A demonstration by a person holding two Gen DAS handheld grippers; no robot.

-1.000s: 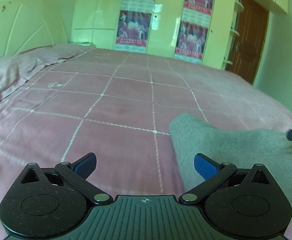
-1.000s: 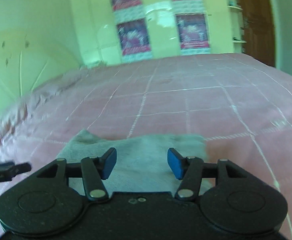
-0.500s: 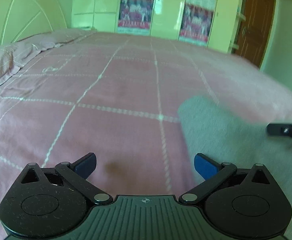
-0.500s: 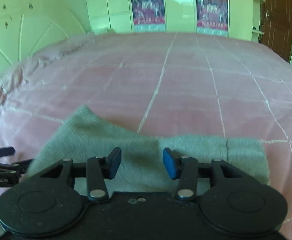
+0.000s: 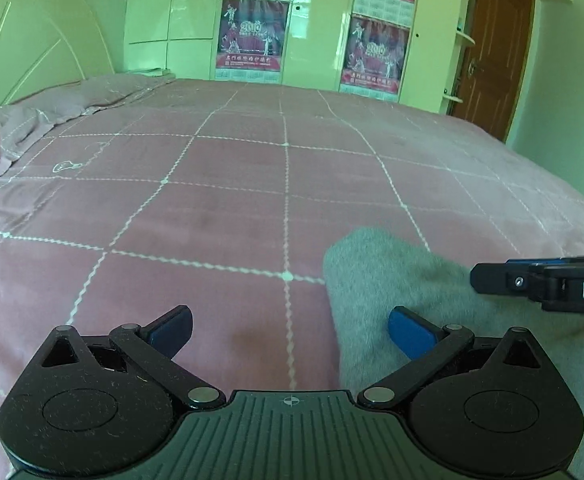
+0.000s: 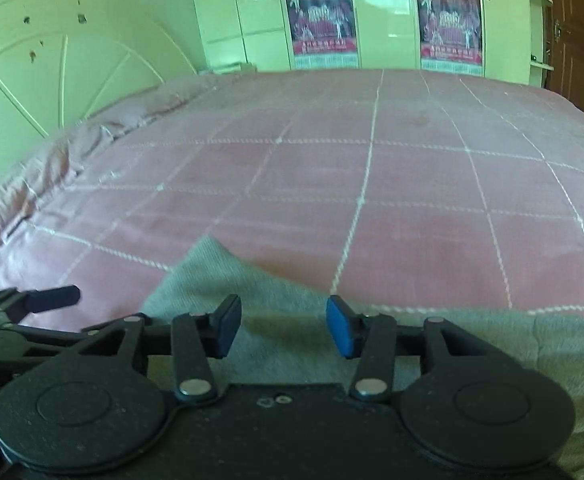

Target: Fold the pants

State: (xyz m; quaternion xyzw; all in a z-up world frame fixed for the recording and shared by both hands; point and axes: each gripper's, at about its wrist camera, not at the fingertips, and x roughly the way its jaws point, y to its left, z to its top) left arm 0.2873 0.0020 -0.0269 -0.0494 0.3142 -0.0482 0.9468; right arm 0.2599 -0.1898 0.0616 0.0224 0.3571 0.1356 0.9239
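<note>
Both tongs were empty: the left gripper stood wide open above the pink checked bedspread, only its right-hand blue pad over the near left edge of the grey knitted pants, while the right gripper hovered about half open over the cloth's middle, nothing pinched between its pads. One pair of pants lay on the bed's near side, already bunched into a loose wad with one pointed corner toward the headboard. It looked soft, light and limp, likely to sag and slide on itself, so the outer edges or corners seemed the best holds. Counted: two grippers, one garment, one bed
</note>
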